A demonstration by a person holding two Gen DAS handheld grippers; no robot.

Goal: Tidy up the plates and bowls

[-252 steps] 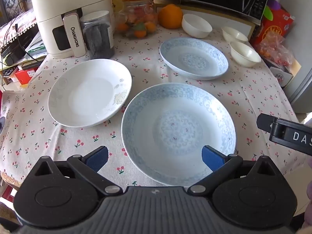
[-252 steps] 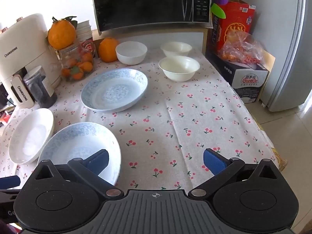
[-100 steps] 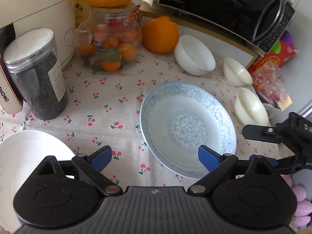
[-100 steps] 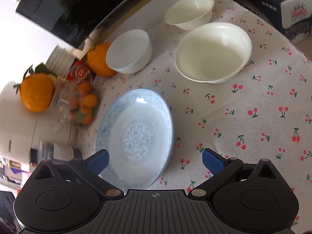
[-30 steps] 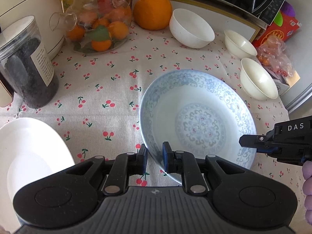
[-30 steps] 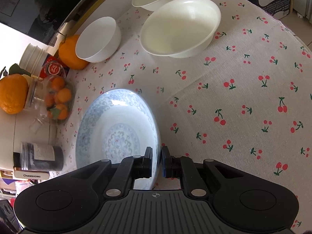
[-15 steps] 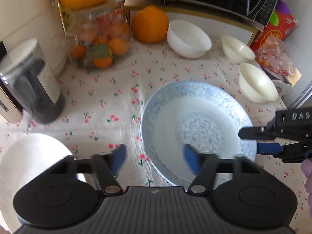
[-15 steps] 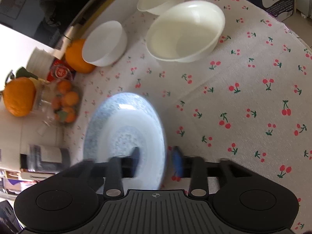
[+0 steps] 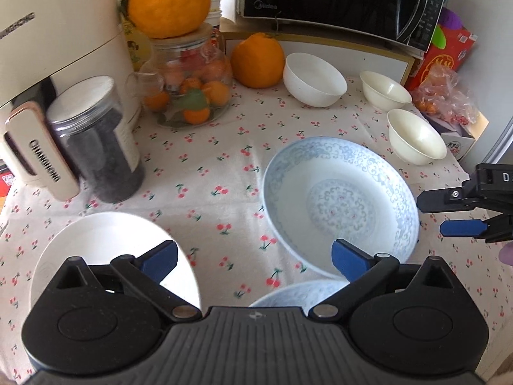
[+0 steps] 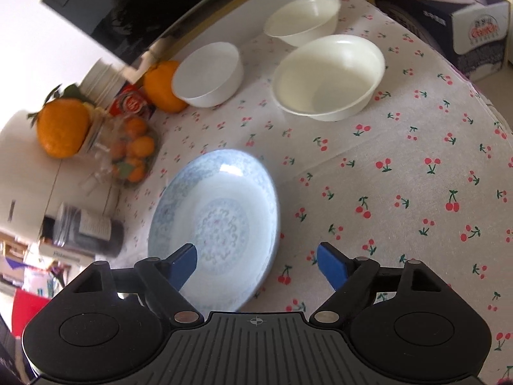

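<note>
Both tongs have just been opening: a second ago each pair was pinched on the rim of the blue plate (image 9: 341, 203), and now the left tongs (image 9: 253, 256) stand fully spread and the right tongs (image 10: 256, 261) nearly so, with nothing gripped in either. The blue plate lies flat on the desk (image 9: 205, 173), released, with the right tongs just off its right edge in the left view. In the right view the plate's near rim sits between the spread pads without contact. A second blue plate (image 9: 282, 293) shows only as a sliver at the bottom centre of the left view, close to the first but not under it. A white plate (image 9: 105, 247) lies well to the left. Three bowls stand at the far right of the desk: a white bowl (image 9: 314, 78), a small cream bowl (image 9: 384, 91) and a larger cream bowl (image 9: 415, 141), all apart from one another. The step in hand appears to be release after repositioning the plate; stacking is not yet done. The next move likely calls for regripping one plate on opposite rim points, lifting it level, and seating it on its matching plate. Afterwards, nest the bowls.
</note>
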